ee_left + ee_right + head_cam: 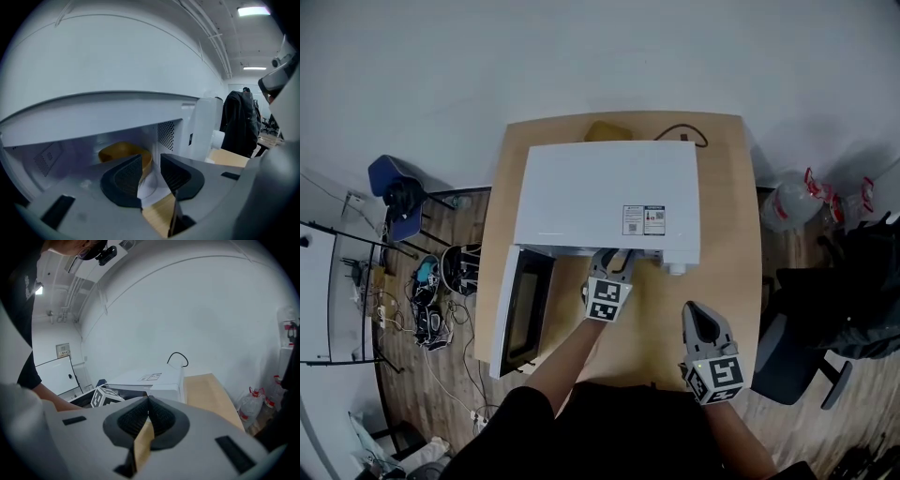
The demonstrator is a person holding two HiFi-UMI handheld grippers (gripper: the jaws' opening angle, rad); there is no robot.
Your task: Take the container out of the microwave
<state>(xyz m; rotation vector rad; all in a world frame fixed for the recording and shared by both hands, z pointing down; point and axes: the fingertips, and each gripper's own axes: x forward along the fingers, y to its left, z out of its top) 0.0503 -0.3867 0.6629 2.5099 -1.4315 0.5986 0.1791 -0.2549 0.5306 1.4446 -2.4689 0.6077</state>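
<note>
Head view first: closest to the body, the right gripper hangs over the tabletop, and the right gripper view shows its jaws clenched tip to tip on nothing. A little further out, the left gripper noses at the mouth of the microwave, whose door stands swung wide to the left. Over to the left gripper view: jaws parted, nothing between them. Deeper in, inside the cavity, sits the container, a yellow-brown bowl, apart from the jaws. It looks light, stiff and thin-walled, with a smooth rim that may be slick, and I can't tell whether anything is in it. Best hold, to my eye: pinch the near rim, one jaw inside, one outside, and keep it level coming out.
</note>
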